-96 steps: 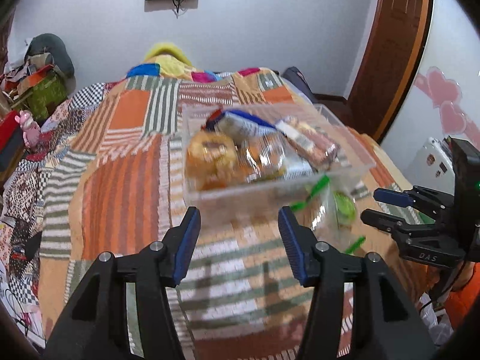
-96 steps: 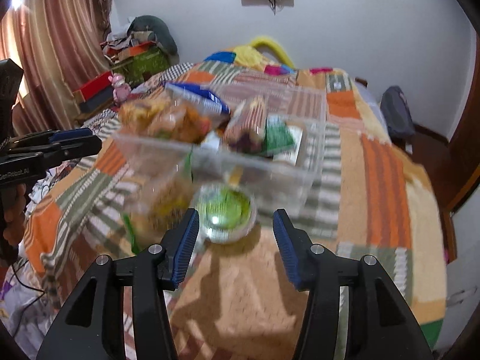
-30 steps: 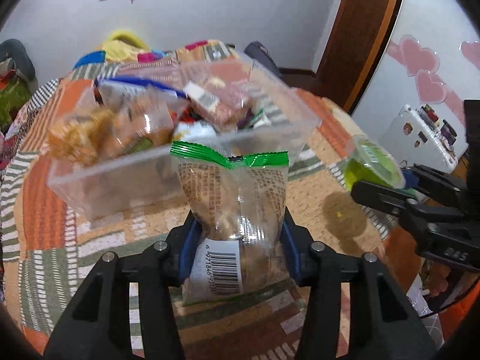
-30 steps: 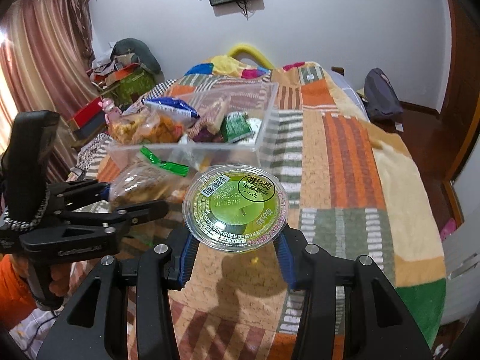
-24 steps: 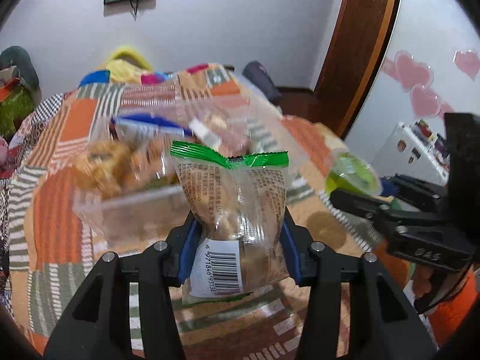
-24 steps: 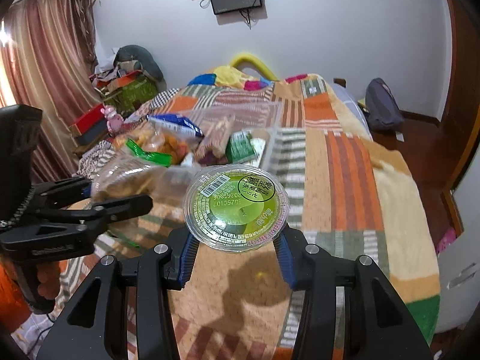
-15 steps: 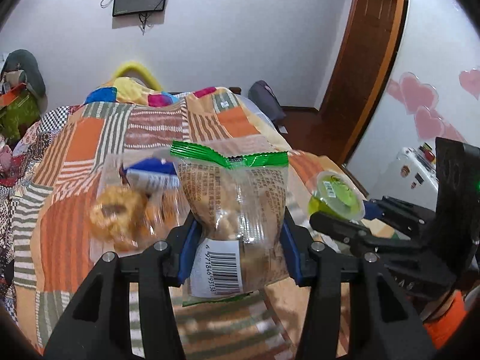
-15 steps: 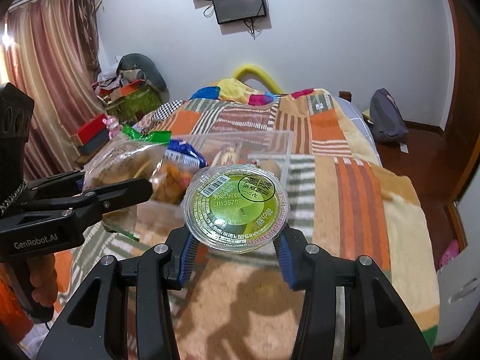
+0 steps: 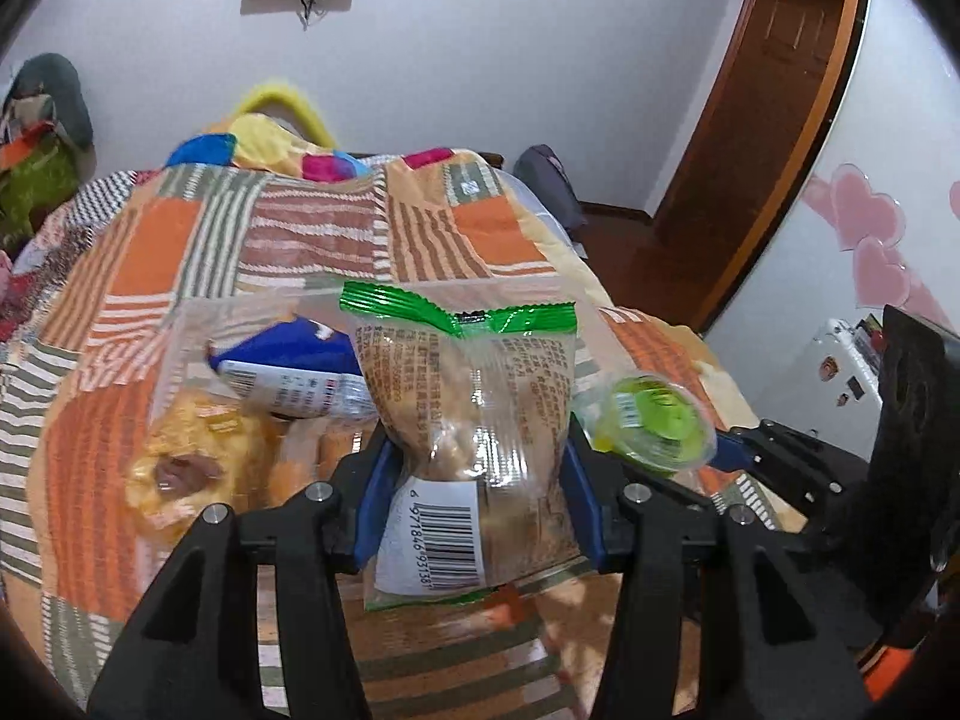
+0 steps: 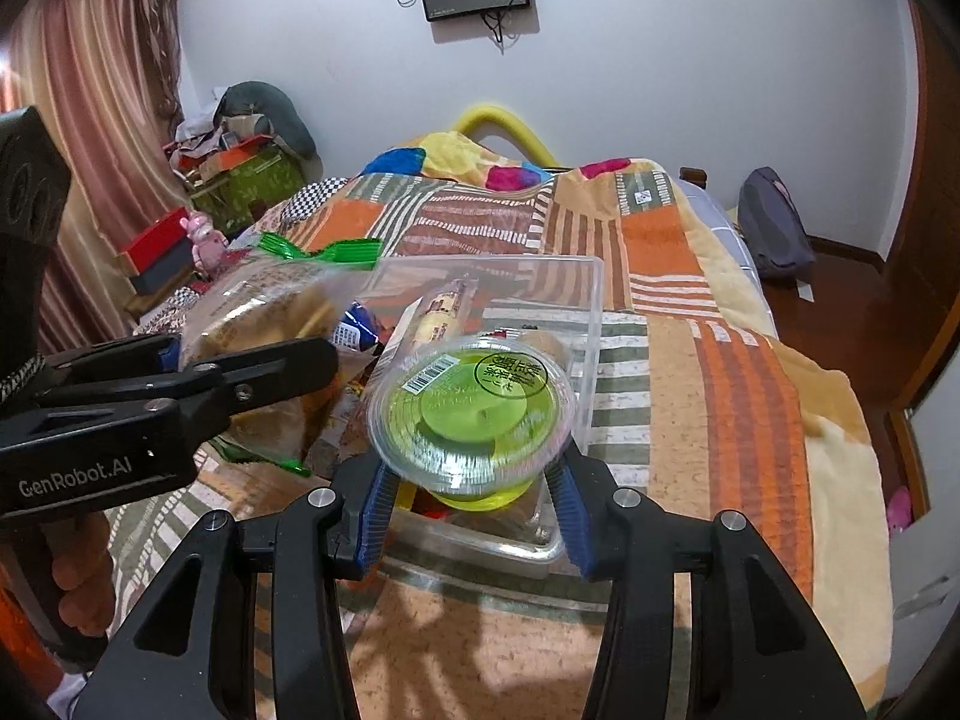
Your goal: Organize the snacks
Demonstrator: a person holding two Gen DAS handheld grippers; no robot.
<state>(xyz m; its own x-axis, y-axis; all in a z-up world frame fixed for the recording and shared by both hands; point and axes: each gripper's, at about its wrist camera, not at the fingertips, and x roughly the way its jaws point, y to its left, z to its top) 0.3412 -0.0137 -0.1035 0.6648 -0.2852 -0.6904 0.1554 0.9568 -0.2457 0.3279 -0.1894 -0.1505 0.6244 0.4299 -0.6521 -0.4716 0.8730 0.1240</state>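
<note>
My left gripper is shut on a clear snack bag with a green top seal and a barcode, held upright. Behind it is the clear plastic box, which holds a blue packet, a yellow pastry pack and other snacks. My right gripper is shut on a green jelly cup, tilted forward above the box's near right corner. The right wrist view shows the left gripper and its bag over the box's left side. The cup hangs just right of the bag.
The box sits on a bed with an orange patchwork quilt. A hand grips the left tool's handle. Boxes and clutter pile up beside the bed at the left. A backpack lies on the floor near a wooden door.
Three seconds ago both grippers were open, with bag and cup lying in front of the box. Over the last second both moved forward over the box, and the cup tipped forward.
</note>
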